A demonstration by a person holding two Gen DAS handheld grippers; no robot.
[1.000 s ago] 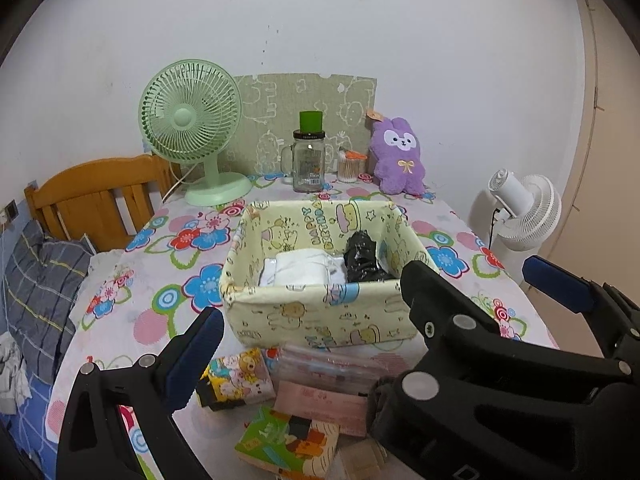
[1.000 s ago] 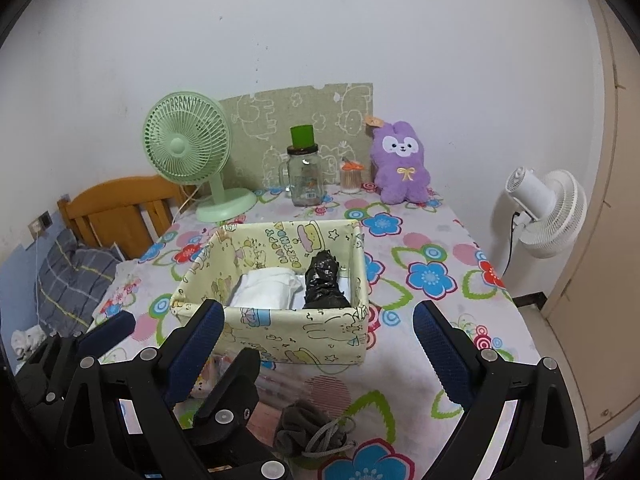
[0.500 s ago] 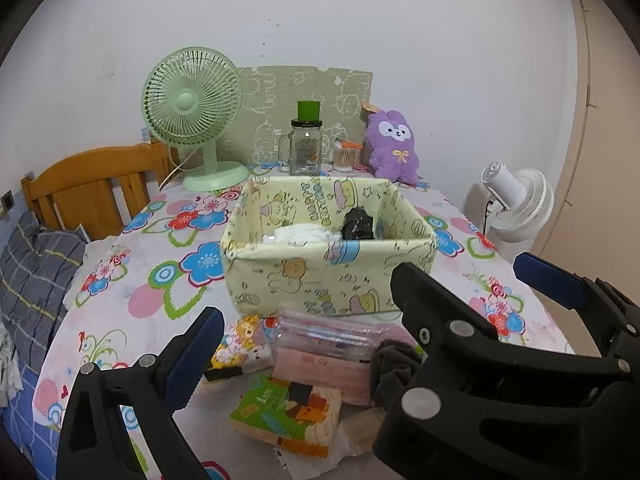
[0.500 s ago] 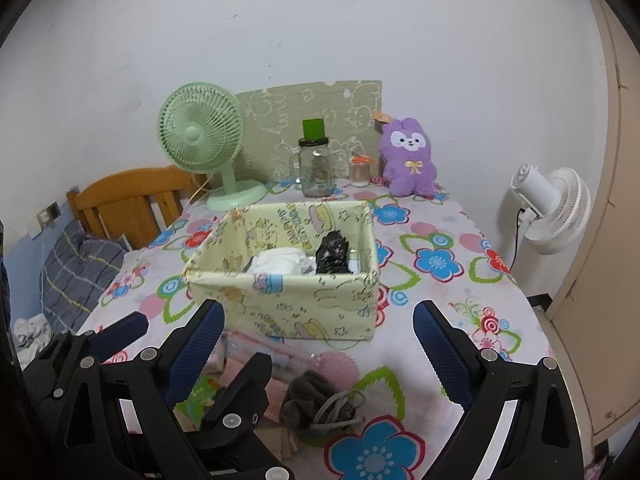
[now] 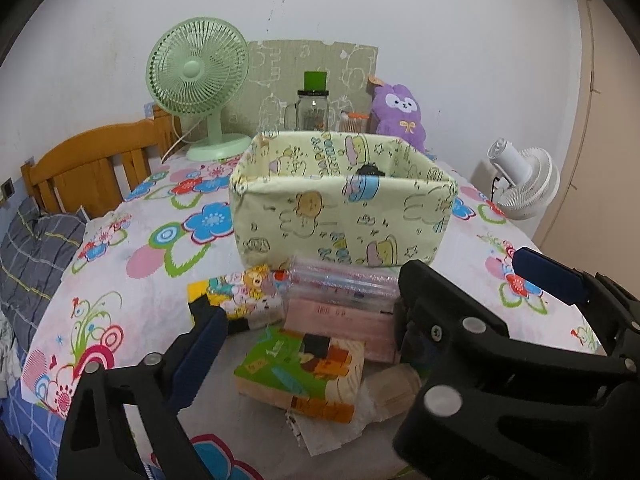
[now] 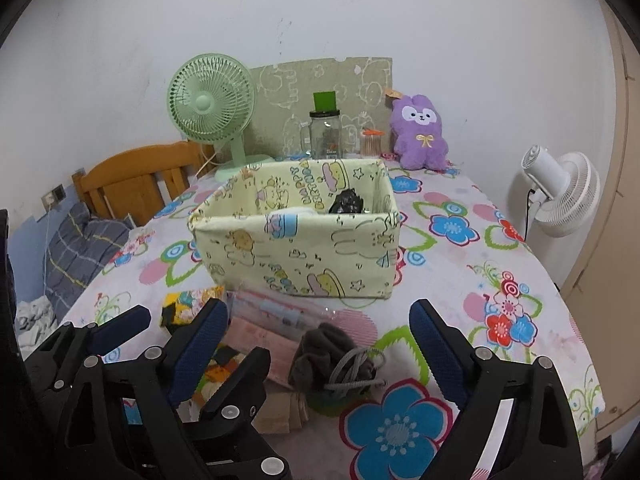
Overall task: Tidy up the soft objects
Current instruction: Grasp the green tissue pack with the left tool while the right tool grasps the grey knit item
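A pale yellow fabric bin (image 5: 344, 216) (image 6: 296, 248) stands mid-table with a black bundle (image 6: 347, 203) and a white cloth (image 6: 292, 212) inside. A dark grey sock bundle with a grey cord (image 6: 332, 360) lies on the table in front of the bin, between my right gripper's fingers. My right gripper (image 6: 320, 340) is open and empty just above it. My left gripper (image 5: 360, 312) is open and empty, low over a pile of packets: a green tissue pack (image 5: 300, 368), a pink pack (image 5: 340, 320) and a clear case (image 5: 340, 280).
A green fan (image 6: 212, 108), a glass jar (image 6: 325, 134) and a purple plush (image 6: 420, 132) stand at the table's back. A white fan (image 6: 560, 196) is off the right edge. A wooden headboard (image 5: 92, 164) is at left.
Both grippers have dropped lower and closer to the table front. The bin now looks taller, and the sock bundle and packets sit nearer between the fingers.
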